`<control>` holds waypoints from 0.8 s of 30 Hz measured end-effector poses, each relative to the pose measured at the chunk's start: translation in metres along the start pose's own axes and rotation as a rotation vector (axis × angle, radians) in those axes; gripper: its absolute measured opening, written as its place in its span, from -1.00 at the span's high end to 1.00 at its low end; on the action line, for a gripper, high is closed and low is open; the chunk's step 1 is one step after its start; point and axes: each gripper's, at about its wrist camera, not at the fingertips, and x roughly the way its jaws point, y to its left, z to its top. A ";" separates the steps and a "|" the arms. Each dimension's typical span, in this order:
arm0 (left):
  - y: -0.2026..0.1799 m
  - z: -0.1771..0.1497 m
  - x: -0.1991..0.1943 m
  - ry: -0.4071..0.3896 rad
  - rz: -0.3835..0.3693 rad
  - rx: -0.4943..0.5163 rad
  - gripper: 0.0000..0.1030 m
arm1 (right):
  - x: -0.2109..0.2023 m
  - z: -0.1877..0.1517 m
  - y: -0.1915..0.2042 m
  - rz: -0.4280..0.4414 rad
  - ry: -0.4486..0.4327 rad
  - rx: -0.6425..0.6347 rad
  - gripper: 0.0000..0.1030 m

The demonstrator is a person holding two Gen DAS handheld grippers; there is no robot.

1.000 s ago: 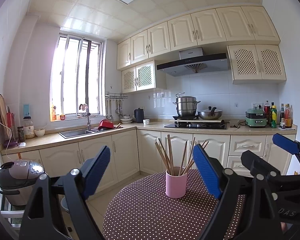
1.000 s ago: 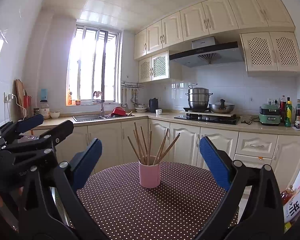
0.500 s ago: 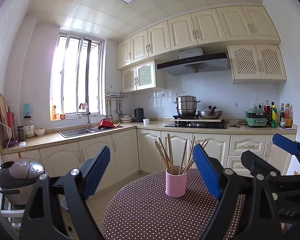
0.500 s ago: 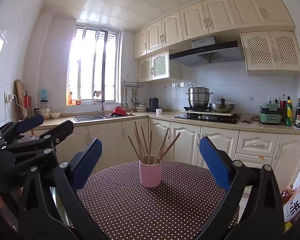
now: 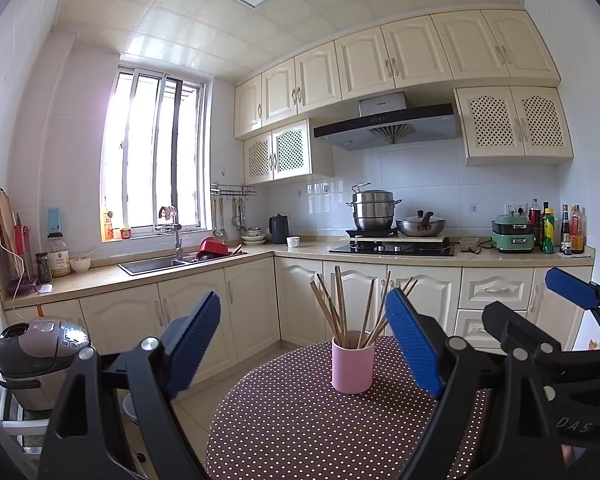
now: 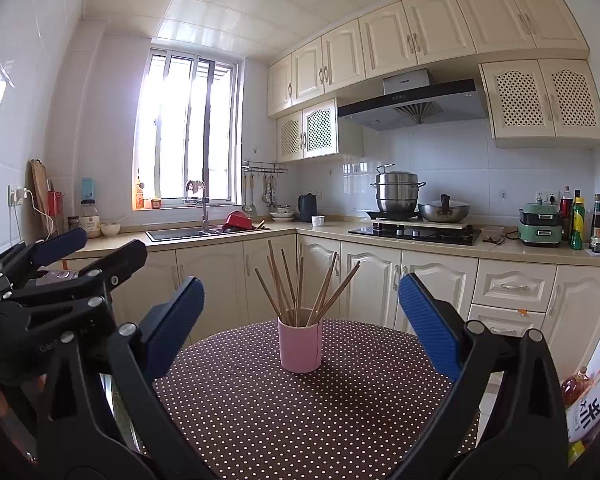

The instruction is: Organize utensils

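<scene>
Right wrist view: a round table (image 6: 260, 420) in a brown polka-dot cloth fills the foreground of a cream-cabinet kitchen, with a pink cup (image 6: 299, 345) standing upright toward its far edge. Wooden chopsticks (image 6: 300, 288) fan out of the cup, their tips splayed in several directions. Both tools hang level over the table's near edge, well short of the cup. The right gripper (image 6: 300, 320) has its blue pads spread wide with nothing between them; the left gripper (image 5: 302, 340), beside it, is likewise wide open and empty, and in its view the cup (image 5: 353, 366) sits slightly right of centre. Judging from this, the light cup is the likely hazard: a pad catching a leaning stick, or a sideways pull on one, could tip it and scatter the chopsticks across the cloth.
</scene>
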 end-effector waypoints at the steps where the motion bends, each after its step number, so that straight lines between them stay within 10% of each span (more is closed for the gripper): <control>1: 0.000 0.000 0.000 0.001 0.000 0.001 -0.61 | 0.000 -0.001 0.000 0.000 0.000 0.000 -0.86; 24: 0.003 -0.002 0.002 0.008 0.001 0.003 -0.61 | 0.001 -0.005 0.005 -0.002 0.015 0.012 -0.86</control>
